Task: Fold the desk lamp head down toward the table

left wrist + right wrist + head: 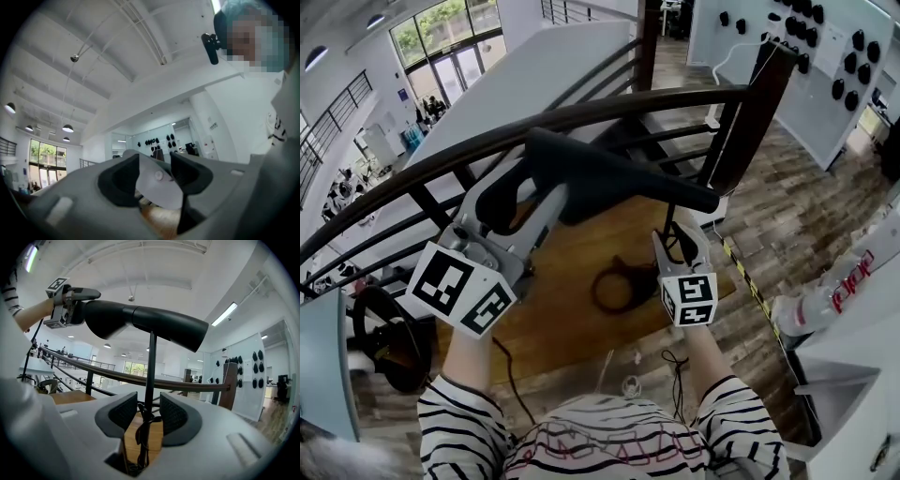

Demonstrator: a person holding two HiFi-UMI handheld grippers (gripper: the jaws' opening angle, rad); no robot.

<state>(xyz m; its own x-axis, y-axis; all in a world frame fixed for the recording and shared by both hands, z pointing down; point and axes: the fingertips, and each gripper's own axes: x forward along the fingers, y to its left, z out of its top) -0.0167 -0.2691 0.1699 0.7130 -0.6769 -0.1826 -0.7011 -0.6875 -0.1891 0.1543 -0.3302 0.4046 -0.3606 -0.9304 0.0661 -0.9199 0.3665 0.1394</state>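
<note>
1. Black and matt, the lamp head [619, 178] is seen lying about level, high over the wooden table [553, 328]. It is carried on a thin stem [150, 362] that rises from the ring base [614, 286].
2. The fold is judged not yet made, and the step in hand is the taking of holds.
3. The right gripper [149, 412] is held with its jaws apart on either side of the stem and the cord [140, 432], with no pad seen to press.
4. The left gripper [154, 176] is spread wide. A pale piece [157, 187], not identified, is shown between its jaws.
5. Next, the stem would probably need to be clamped, and the lamp head's end taken and swung down about its joint.
6. Only in the right gripper view is the left gripper shown set at the lamp head's broad end. The ring base is seen whole only in the head view.
</note>
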